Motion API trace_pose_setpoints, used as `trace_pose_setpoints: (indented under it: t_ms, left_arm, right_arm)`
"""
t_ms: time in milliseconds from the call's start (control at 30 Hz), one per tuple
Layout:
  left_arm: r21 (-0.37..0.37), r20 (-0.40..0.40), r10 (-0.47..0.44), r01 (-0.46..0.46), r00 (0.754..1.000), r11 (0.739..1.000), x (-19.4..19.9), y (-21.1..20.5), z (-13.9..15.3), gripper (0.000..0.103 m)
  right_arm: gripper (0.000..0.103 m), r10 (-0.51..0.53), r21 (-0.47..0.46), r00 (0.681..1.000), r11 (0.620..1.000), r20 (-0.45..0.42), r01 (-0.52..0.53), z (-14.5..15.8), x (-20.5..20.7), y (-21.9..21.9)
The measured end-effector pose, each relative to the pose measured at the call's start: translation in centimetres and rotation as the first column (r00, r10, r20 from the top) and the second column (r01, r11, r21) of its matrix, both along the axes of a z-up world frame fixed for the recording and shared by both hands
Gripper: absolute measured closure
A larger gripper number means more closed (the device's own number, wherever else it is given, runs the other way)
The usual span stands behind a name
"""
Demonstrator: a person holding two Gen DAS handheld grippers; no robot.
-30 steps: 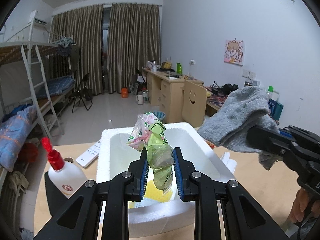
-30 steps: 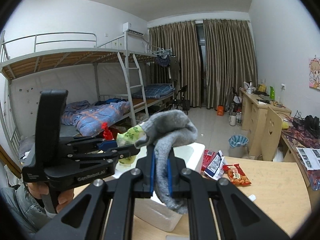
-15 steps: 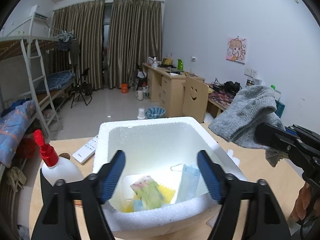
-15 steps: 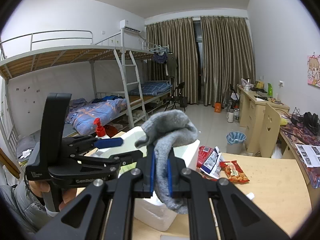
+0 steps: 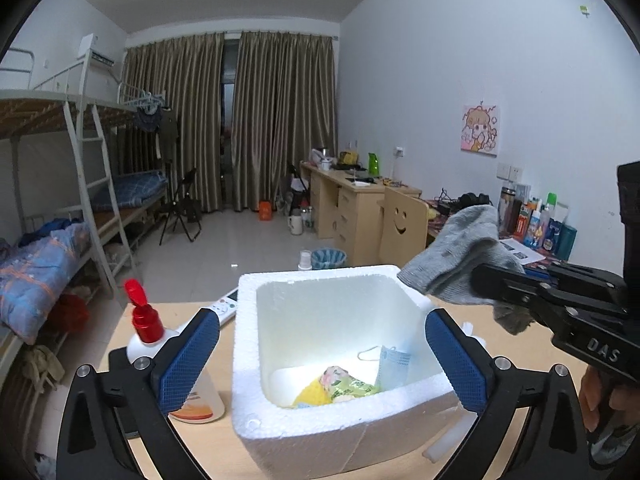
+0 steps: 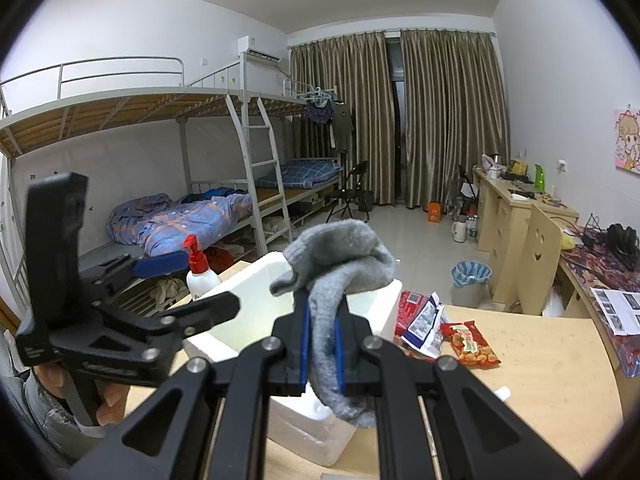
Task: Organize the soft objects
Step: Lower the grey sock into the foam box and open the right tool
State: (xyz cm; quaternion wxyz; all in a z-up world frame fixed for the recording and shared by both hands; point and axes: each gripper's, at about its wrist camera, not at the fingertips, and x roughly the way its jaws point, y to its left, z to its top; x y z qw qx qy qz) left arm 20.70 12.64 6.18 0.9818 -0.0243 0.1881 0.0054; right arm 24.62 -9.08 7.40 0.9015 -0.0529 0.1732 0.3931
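Note:
My left gripper hovers over the near side of a white foam box, its jaws still opening wide with nothing held between them. At the bottom of the box lie a green and pink plastic packet, a yellow item and a pale blue face mask. My right gripper is shut on a folded grey sock. It holds the sock above the box's far right corner.
Left of the box stands a white bottle with a red flip cap, with a white remote behind it. Snack packets lie on the wooden table right of the box. A hand grips the left tool.
My left gripper went from shut on the green and pink packet to wide open, and the packet dropped into the foam box. The right gripper kept still with the sock.

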Motion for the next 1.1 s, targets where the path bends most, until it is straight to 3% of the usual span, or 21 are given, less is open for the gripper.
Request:
trace_pose_setpoints:
  t_ms: [700, 733, 800, 833, 867, 1100]
  left_arm:
    - [-0.022, 0.006, 0.008, -0.008, 1.0, 1.0, -1.8, 2.1, -0.6, 0.0]
    - [-0.024, 0.004, 0.008, -0.008, 1.0, 1.0, -1.7, 2.1, -0.6, 0.0]
    - [-0.027, 0.006, 0.013, -0.012, 1.0, 1.0, -1.8, 2.3, -0.5, 0.0]
    - [-0.031, 0.007, 0.014, -0.014, 1.0, 0.999, -1.8, 2.4, -0.5, 0.0]
    - [-0.034, 0.007, 0.013, -0.013, 1.0, 0.999, -1.8, 2.5, -0.5, 0.0]
    - [-0.033, 0.004, 0.013, -0.013, 1.0, 0.999, -1.7, 2.4, -0.5, 0.0]
  right_arm:
    - [0.09, 0.073, -0.036, 0.997, 0.997, -0.04, -0.075, -0.9, 2.4, 3.4]
    - [0.086, 0.076, -0.043, 0.996, 0.996, -0.04, -0.077, -0.9, 2.5, 3.6]
    - [0.062, 0.084, -0.05, 0.996, 0.995, -0.043, -0.086, -1.1, 2.7, 3.9]
    - [0.044, 0.083, -0.047, 0.996, 0.995, -0.046, -0.085, -1.2, 2.7, 3.8]
    - [0.036, 0.079, -0.044, 0.996, 0.996, -0.048, -0.081, -1.2, 2.8, 3.8]
    - [0.036, 0.057, -0.025, 0.998, 0.998, -0.036, -0.058, -0.6, 2.6, 2.7]
